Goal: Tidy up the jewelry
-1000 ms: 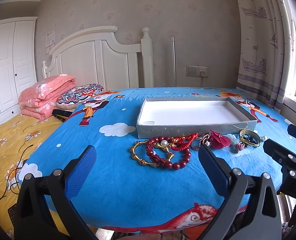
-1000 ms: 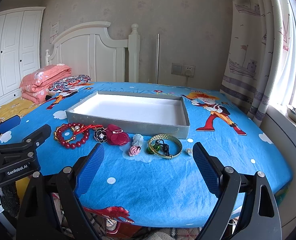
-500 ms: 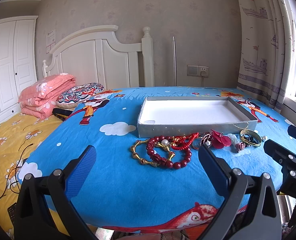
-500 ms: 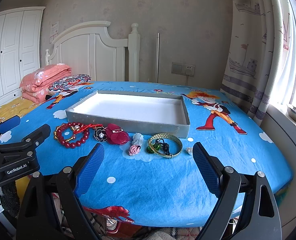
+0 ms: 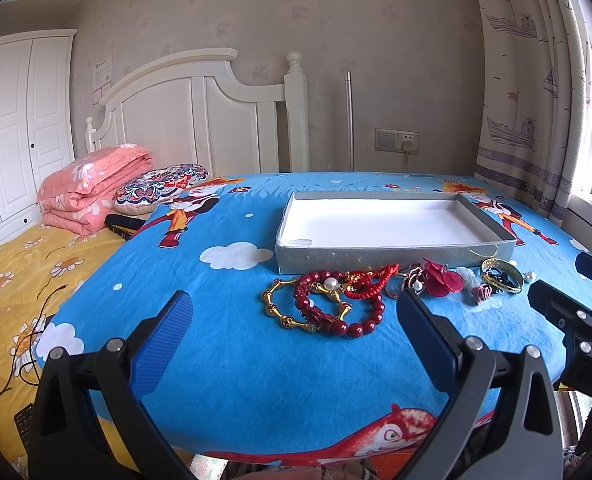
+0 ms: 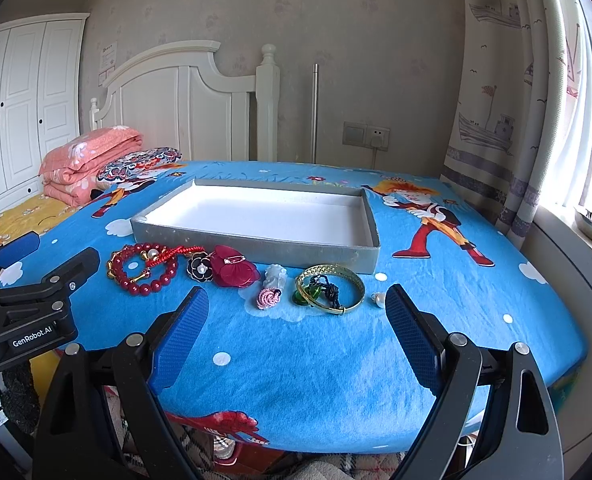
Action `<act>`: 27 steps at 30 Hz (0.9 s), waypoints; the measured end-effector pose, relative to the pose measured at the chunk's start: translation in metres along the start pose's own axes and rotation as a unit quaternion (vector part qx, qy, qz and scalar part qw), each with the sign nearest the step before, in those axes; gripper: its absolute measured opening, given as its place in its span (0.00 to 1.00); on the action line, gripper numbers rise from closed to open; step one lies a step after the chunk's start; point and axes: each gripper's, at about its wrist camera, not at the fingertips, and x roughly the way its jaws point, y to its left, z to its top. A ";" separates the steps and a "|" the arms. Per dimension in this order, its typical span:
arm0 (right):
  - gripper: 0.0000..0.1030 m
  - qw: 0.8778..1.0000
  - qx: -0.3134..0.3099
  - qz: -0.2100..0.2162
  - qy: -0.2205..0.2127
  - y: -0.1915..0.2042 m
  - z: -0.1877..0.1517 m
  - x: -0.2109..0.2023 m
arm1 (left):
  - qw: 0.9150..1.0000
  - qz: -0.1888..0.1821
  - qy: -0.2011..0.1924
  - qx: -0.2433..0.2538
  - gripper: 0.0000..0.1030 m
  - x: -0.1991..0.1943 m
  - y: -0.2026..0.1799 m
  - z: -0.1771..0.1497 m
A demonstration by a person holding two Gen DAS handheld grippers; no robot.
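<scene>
Blue cartoon-print cloth covers the tabletop point(image 6: 335, 360). Along the near wall of the empty grey cardboard tray point(image 6: 256, 246) lie, from the left, a red bead bracelet point(image 6: 146, 276), a crimson fabric flower point(image 6: 232, 272) and a gold bangle point(image 6: 329, 292). Both the left gripper point(image 5: 292, 328) and the right gripper point(image 6: 296, 320) hover released, grasping nothing.

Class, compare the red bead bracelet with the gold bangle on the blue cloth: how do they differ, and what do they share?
The red bead bracelet is a string of round dark-red beads; the gold bangle is one smooth metal band. The red bead bracelet overlaps a gold link bracelet and a red cord; the gold bangle rings dark and green trinkets. Both lie flat in front of the grey tray, outside it.
</scene>
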 end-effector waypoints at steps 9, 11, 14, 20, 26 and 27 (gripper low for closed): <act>0.82 1.000 0.001 0.000 0.001 -0.001 0.001 0.000 | 1.000 0.000 0.000 0.000 0.96 0.000 0.000 0.000; 0.82 1.000 0.001 0.000 0.001 -0.002 0.002 0.000 | 1.000 0.000 0.000 0.000 0.96 0.000 0.000 0.000; 0.82 1.000 0.001 0.000 0.001 -0.002 0.002 0.000 | 1.000 0.000 0.000 0.000 0.96 0.000 0.000 0.000; 0.82 1.000 0.002 0.001 0.002 -0.002 0.002 0.000 | 1.000 0.000 0.001 -0.002 0.96 0.000 0.002 0.000; 0.82 1.000 0.001 0.000 0.003 0.000 -0.001 0.003 | 1.000 -0.005 0.004 -0.004 0.96 0.000 0.003 0.001; 0.82 1.000 0.000 0.000 0.003 0.001 -0.002 0.003 | 1.000 -0.009 0.005 -0.005 0.96 0.000 0.004 0.001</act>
